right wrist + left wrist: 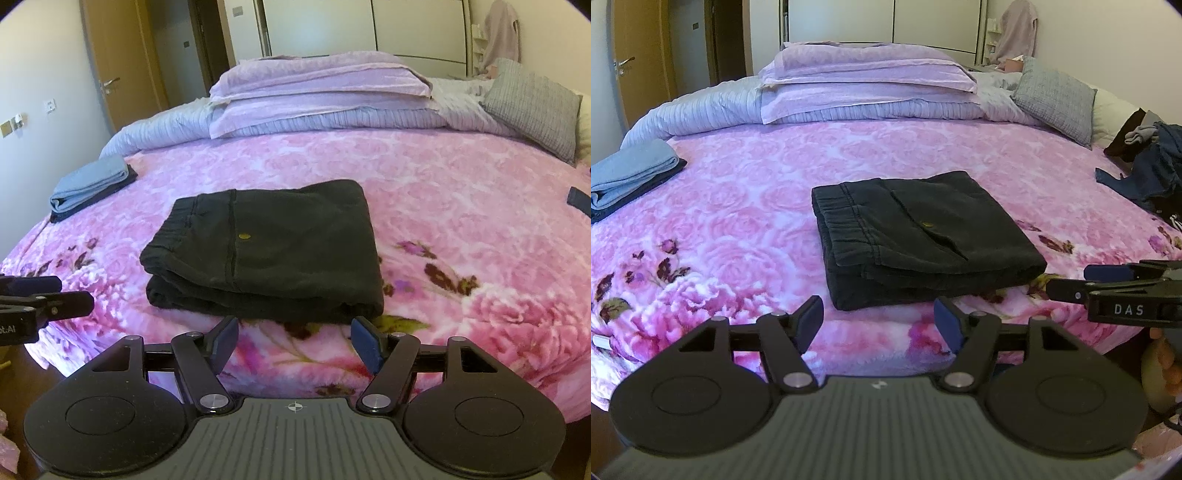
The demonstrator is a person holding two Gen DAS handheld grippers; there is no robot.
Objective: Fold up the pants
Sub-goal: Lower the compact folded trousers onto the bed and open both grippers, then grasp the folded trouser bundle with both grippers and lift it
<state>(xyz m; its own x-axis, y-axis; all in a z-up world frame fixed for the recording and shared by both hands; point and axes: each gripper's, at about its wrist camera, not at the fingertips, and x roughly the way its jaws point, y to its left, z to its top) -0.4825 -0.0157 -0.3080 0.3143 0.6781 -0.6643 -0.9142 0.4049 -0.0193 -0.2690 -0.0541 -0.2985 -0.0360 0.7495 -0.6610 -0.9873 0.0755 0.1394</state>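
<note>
The black pants (923, 236) lie folded into a compact, layered rectangle on the pink floral blanket (746, 192), just ahead of both grippers and touching neither; the elastic waistband and a pocket with a small brass button face up, so the fold reads as finished, or nearly so. The left gripper (878, 325) hovers short of the bundle's near edge with its blue-padded jaws spread and nothing between them; the pants sit slightly to its right and forward. The right gripper (294, 341) stands likewise, jaws apart and empty, the bundle straight ahead and a little to its left; each gripper's tip shows at the edge of the other's view, so the two hang side by side in front of the pants, probably drawn clear so the stack can settle without being dragged. Well off to the left gripper's left, a folded light-blue garment (628, 173) rests on a darker one, which looks like a pile for finished items; far to its right a loose heap of dark clothes (1152, 173) seems to wait its turn; beyond the pants, at the head of the bed, lilac pillows (864, 81) are stacked. A sensible next move, as a judgement only, would be carrying the bundle to the folded pile.
</note>
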